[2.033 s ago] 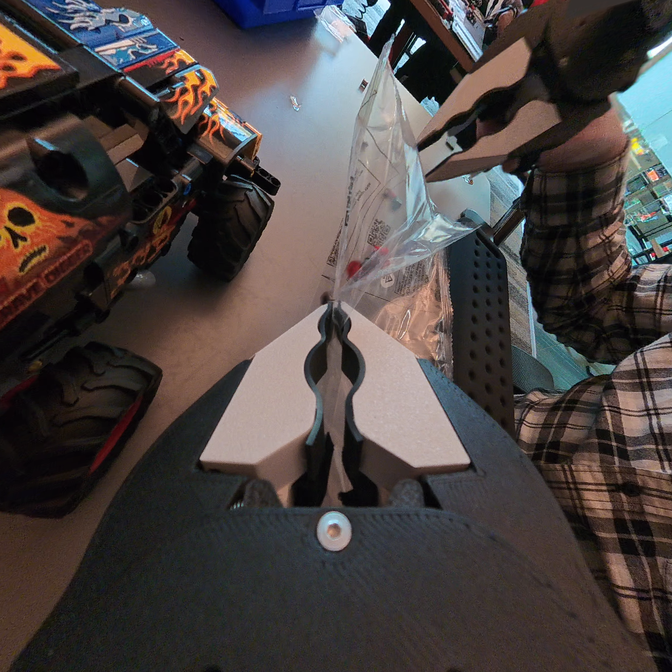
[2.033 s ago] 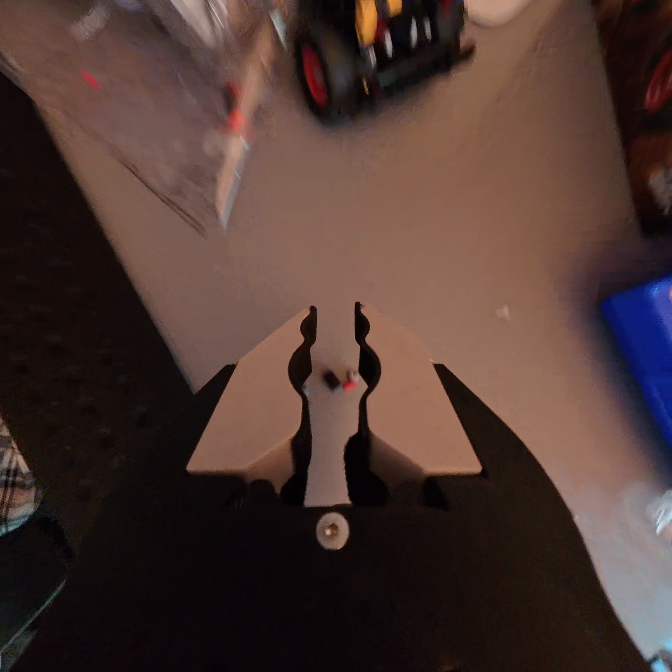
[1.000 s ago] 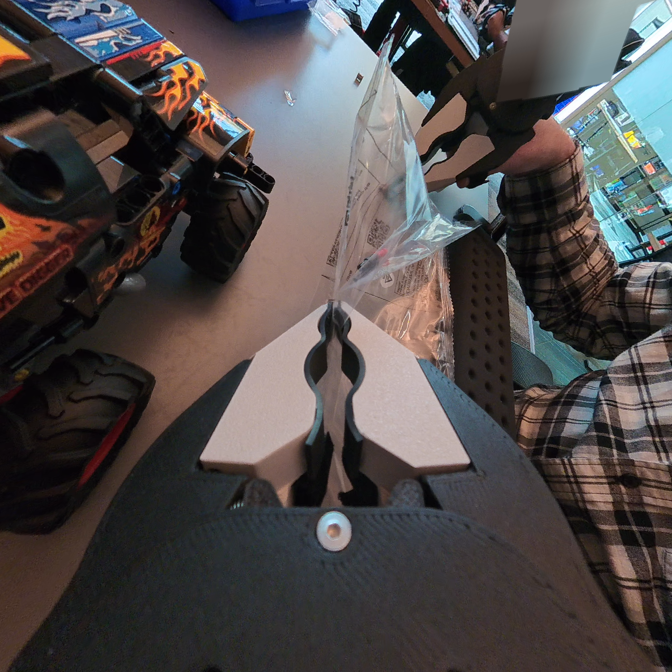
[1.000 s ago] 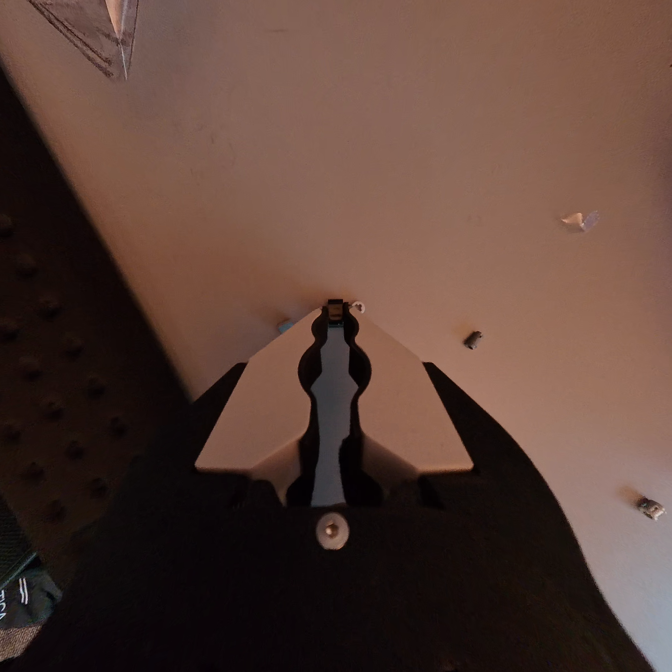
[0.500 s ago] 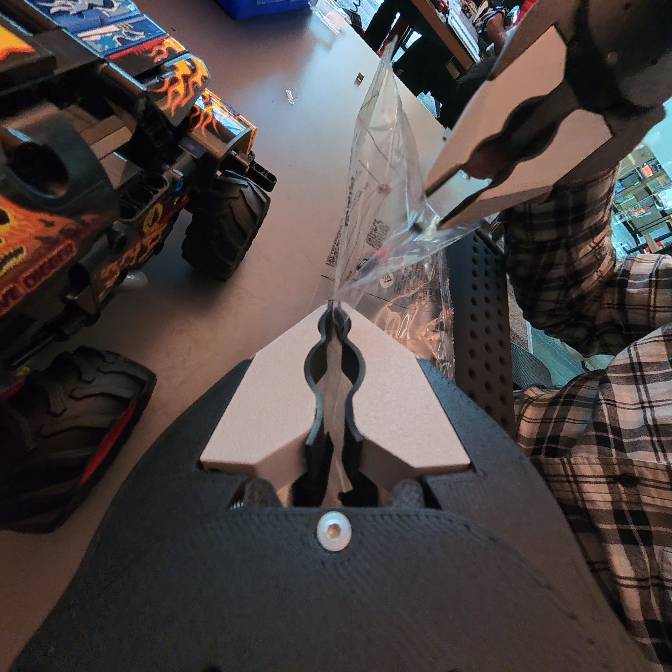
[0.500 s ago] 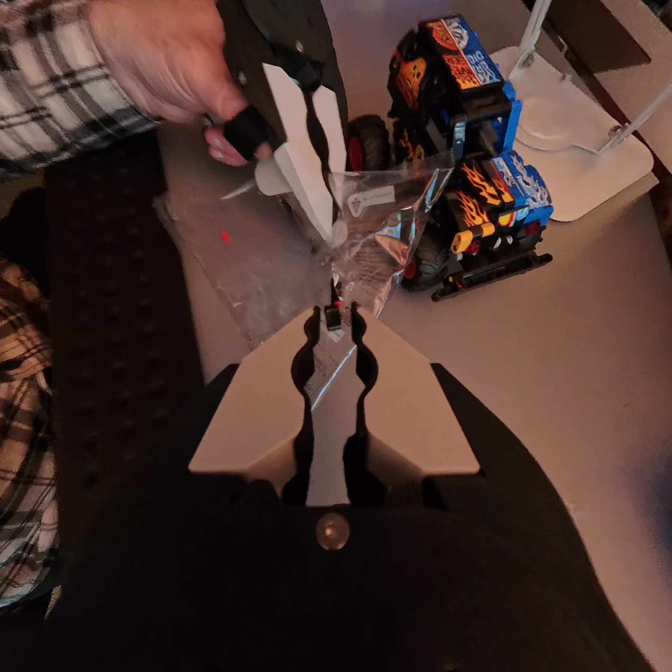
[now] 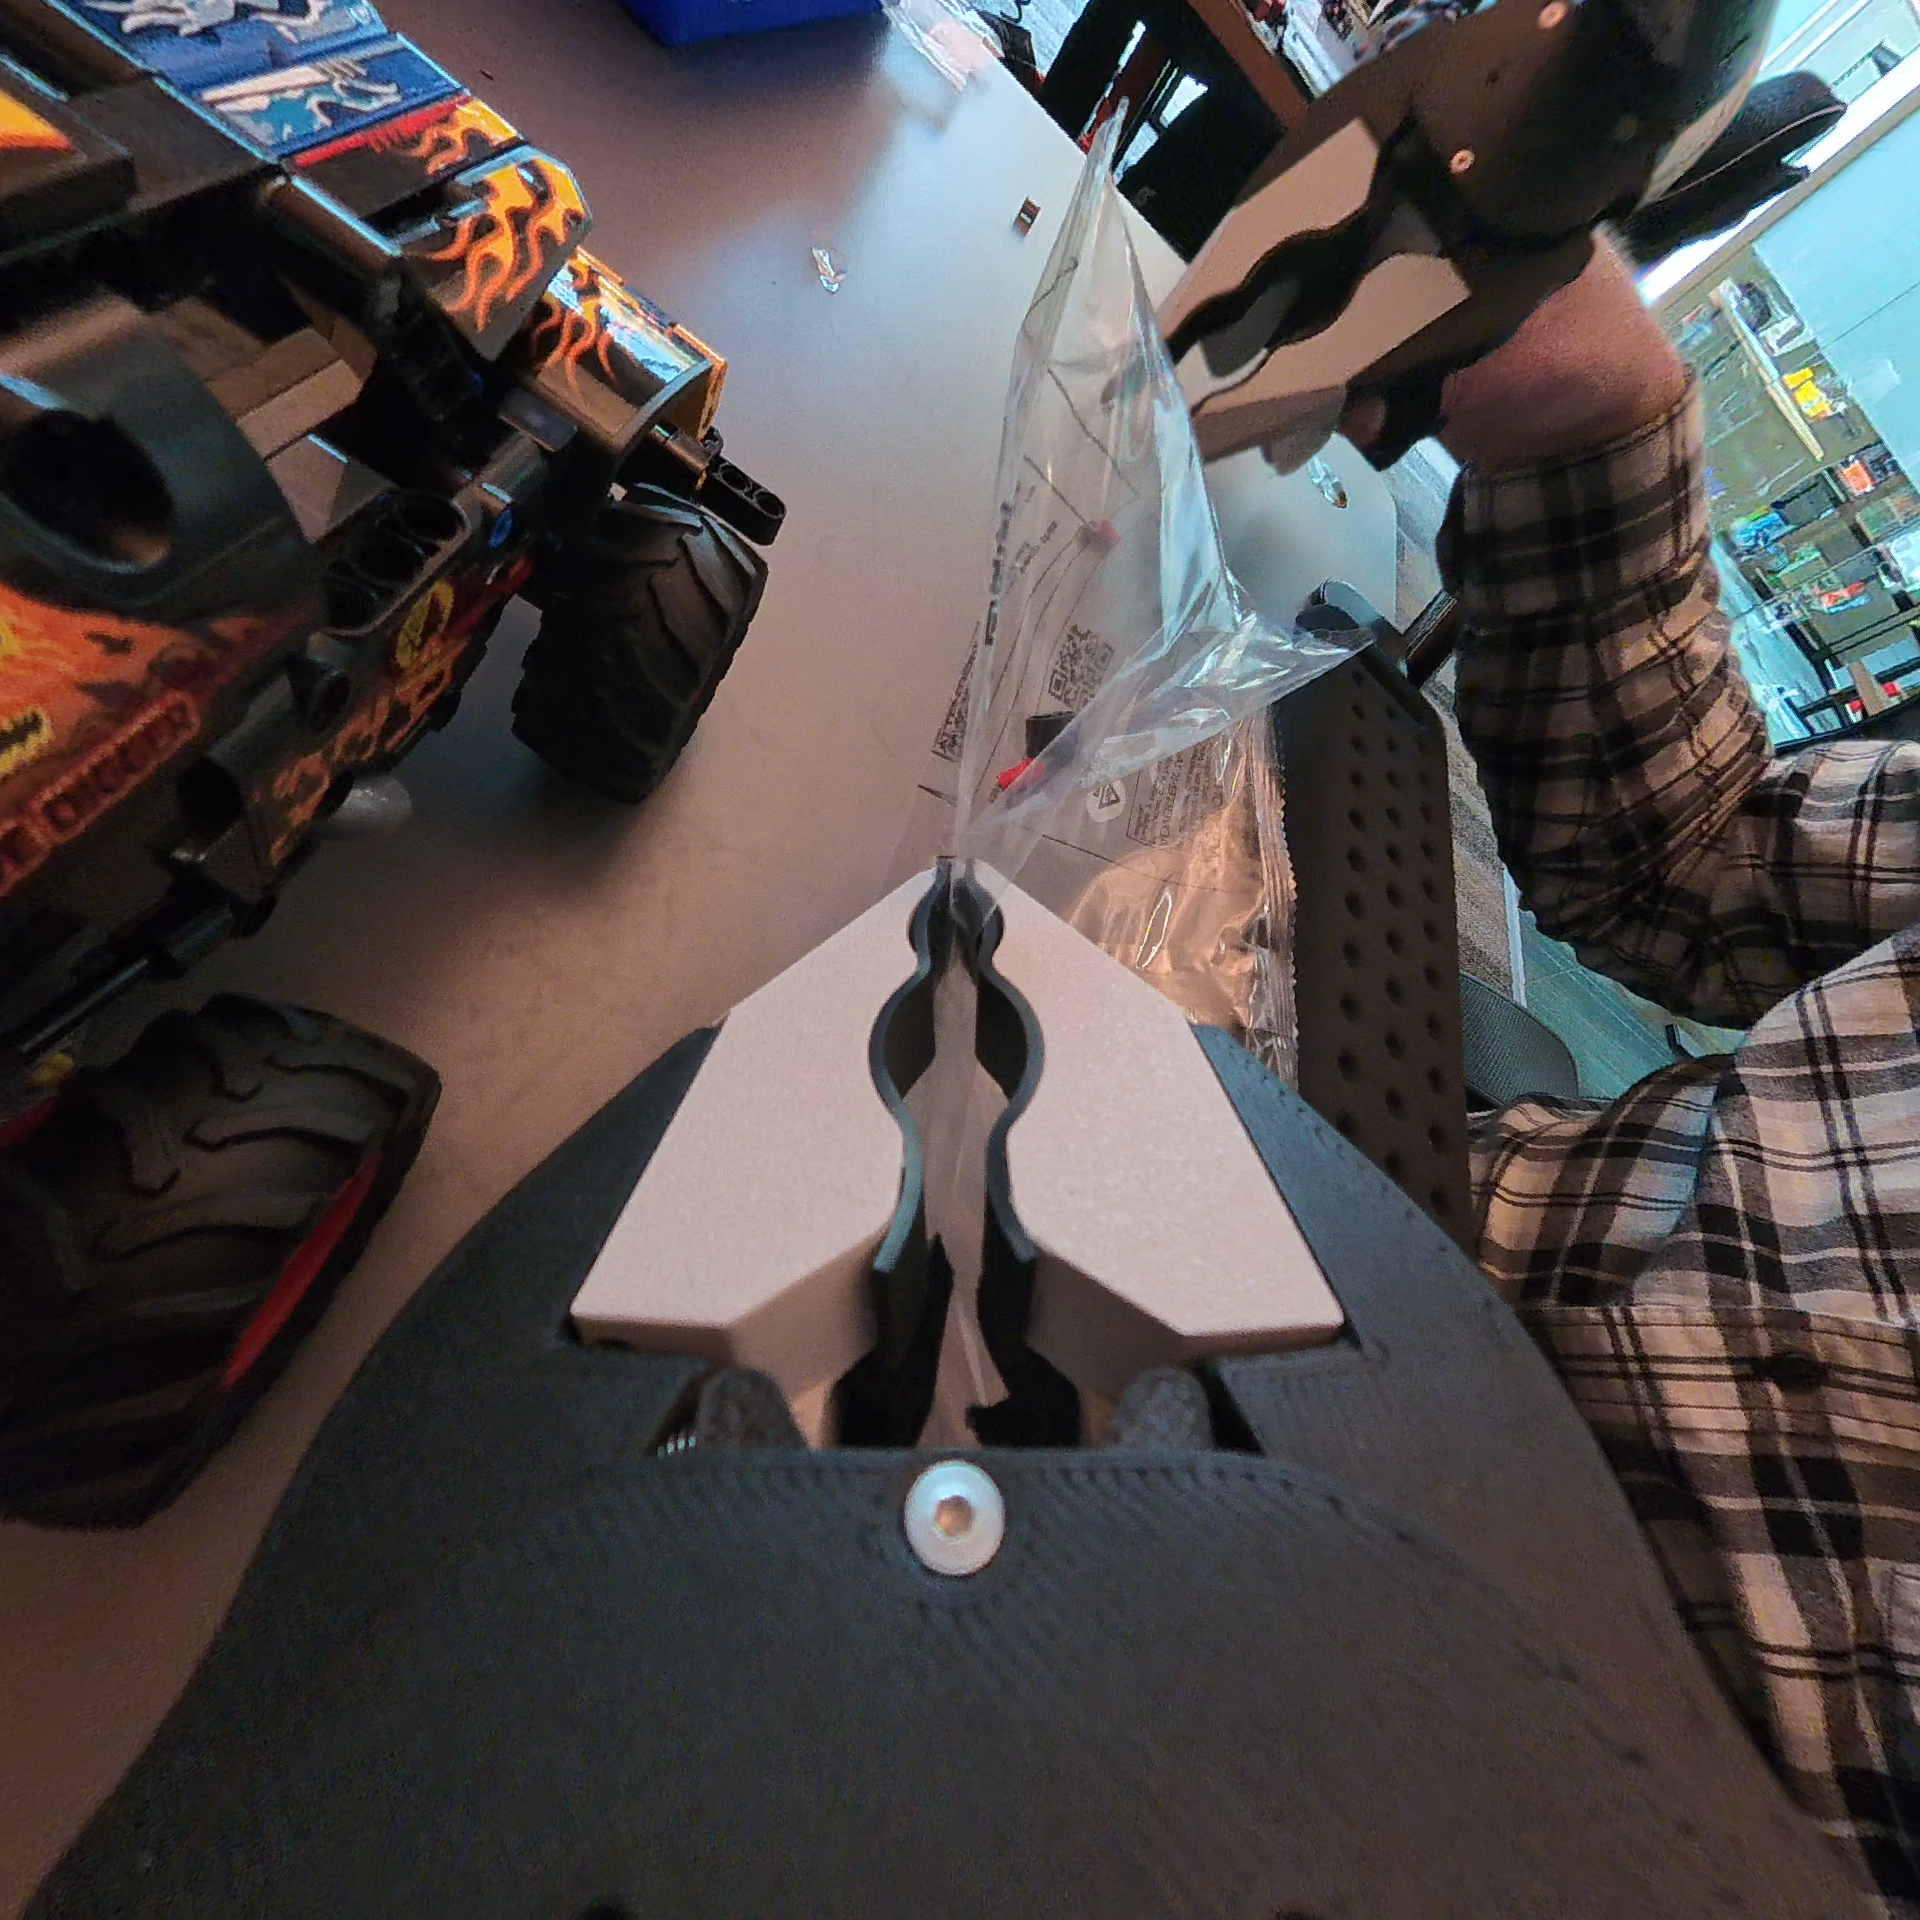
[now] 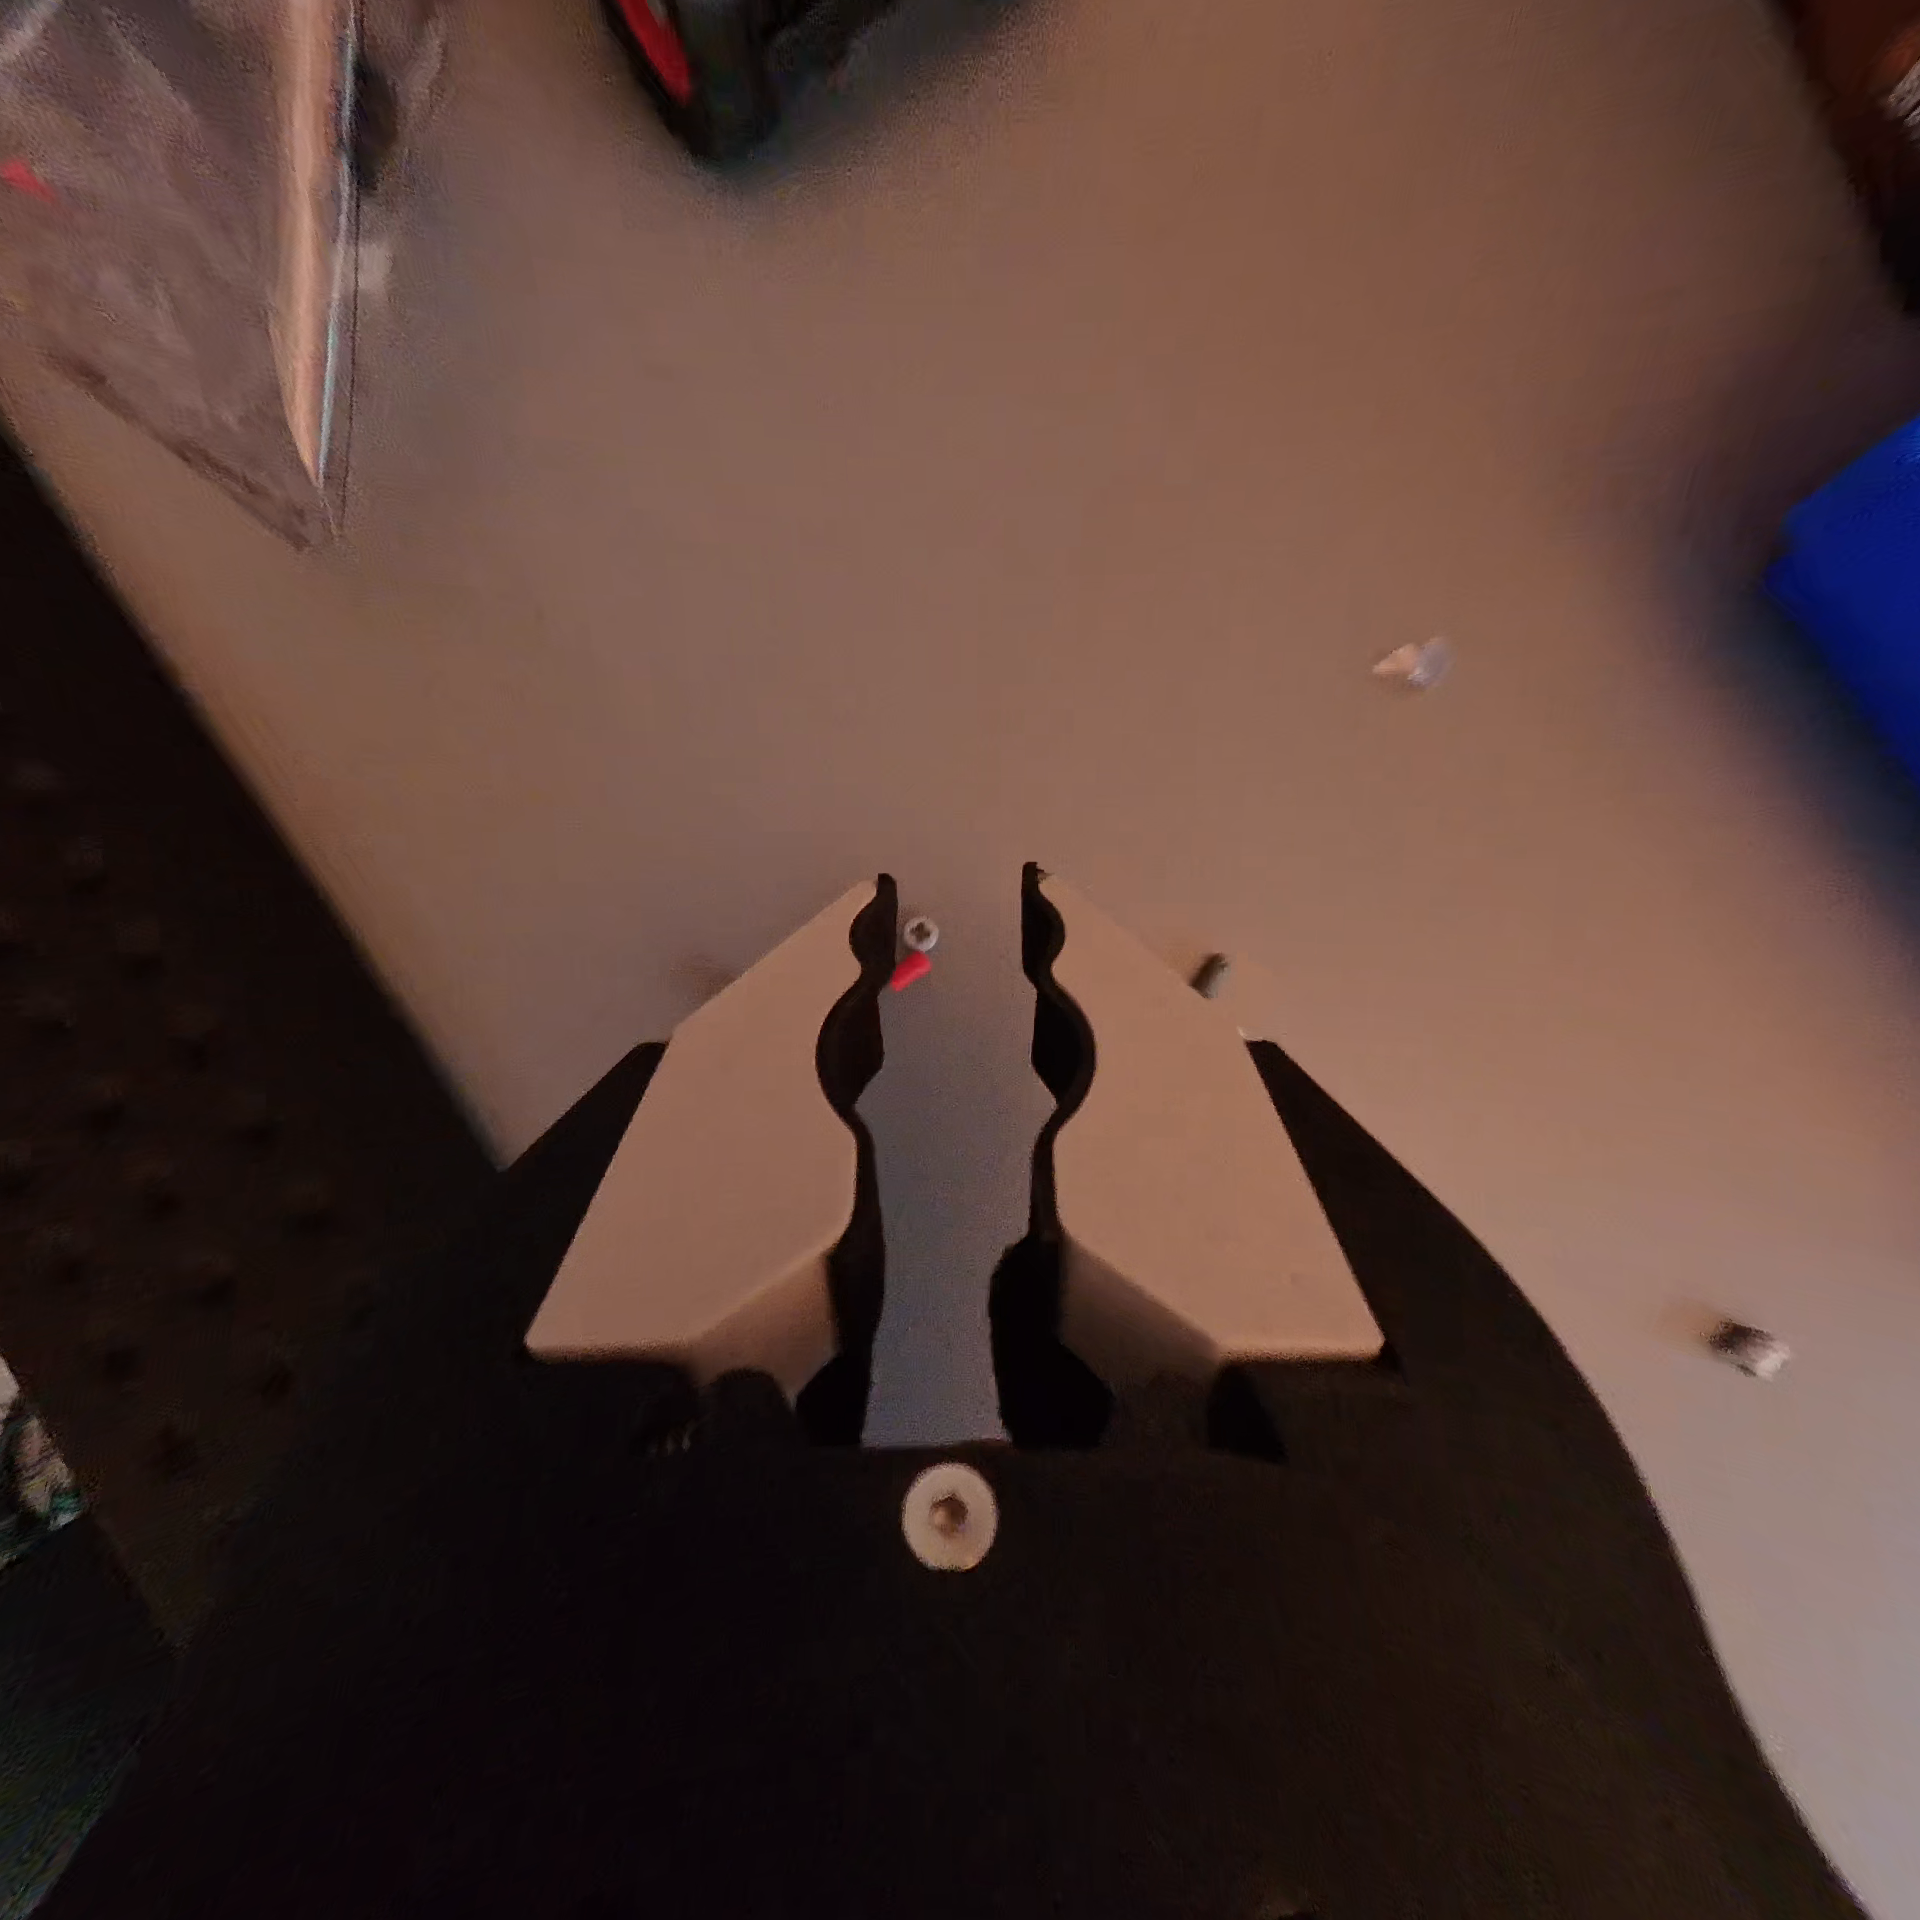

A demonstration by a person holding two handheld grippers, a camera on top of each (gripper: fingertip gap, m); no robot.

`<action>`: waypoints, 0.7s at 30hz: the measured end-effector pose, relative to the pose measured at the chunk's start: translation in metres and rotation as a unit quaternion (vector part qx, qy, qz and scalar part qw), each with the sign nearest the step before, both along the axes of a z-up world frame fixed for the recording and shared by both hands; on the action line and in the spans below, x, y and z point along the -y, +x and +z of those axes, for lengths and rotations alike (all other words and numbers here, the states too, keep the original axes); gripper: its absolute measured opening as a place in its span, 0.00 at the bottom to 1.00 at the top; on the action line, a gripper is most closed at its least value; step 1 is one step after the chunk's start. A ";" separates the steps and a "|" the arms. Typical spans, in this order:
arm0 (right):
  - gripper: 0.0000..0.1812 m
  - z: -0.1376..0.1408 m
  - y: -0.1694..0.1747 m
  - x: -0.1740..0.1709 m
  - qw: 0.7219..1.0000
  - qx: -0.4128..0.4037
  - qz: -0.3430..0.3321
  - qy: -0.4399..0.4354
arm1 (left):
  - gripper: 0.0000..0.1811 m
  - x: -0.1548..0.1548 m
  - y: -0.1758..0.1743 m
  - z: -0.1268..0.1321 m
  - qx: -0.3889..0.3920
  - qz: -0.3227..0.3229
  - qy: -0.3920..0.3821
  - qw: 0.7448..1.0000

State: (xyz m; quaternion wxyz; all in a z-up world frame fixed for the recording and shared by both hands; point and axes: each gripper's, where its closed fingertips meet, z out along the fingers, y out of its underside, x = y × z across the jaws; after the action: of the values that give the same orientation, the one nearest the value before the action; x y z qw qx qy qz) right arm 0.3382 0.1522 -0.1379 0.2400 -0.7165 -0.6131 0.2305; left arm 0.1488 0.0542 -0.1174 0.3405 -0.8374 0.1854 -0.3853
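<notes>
My left gripper is shut on a corner of a clear plastic bag and holds it upright above the grey table. A few small red and black pieces lie inside the bag near its bottom. My right gripper is open and empty, pointing down at the table. A small red pin with a grey end lies on the table between its fingers, close to the left one. In the left wrist view the right gripper shows beyond the bag's upper edge. The bag's corner also shows in the right wrist view.
A brick-built monster truck with flame stickers and big black tyres stands left of the bag. Another clear bag lies flat by a perforated black chair. Small loose pieces dot the table. A blue bin sits right.
My right gripper has left the bag's mouth, swung down over the table and opened wider. My left gripper keeps its hold on the bag and has hardly moved.
</notes>
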 end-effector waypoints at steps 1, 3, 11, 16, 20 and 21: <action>0.12 -0.007 0.002 0.003 1.000 0.005 0.007 -0.004 | 0.00 0.000 0.000 0.000 0.000 0.000 0.000 1.000; 0.12 -0.018 0.004 0.007 1.000 0.017 0.014 -0.006 | 0.00 0.000 0.000 -0.001 0.001 -0.001 0.000 1.000; 0.02 -0.026 0.002 0.008 1.000 0.019 0.017 -0.007 | 0.00 -0.001 0.000 -0.001 0.003 0.000 -0.001 1.000; 0.02 0.009 -0.023 0.026 0.997 -0.055 0.048 -0.007 | 0.00 -0.001 0.000 -0.002 0.002 -0.001 -0.002 1.000; 0.02 0.058 -0.074 0.065 0.984 -0.133 0.121 0.013 | 0.00 -0.001 0.000 -0.002 0.002 -0.002 -0.003 1.000; 0.02 0.065 -0.086 0.073 0.980 -0.141 0.137 0.021 | 0.00 -0.001 0.000 -0.002 0.002 -0.002 -0.003 1.000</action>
State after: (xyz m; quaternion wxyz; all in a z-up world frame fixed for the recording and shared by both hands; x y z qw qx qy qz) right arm 0.2520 0.0789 -0.0734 0.3051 -0.5806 -0.6705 0.3468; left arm 0.1490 0.0550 -0.1197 0.3378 -0.8372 0.1851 -0.3883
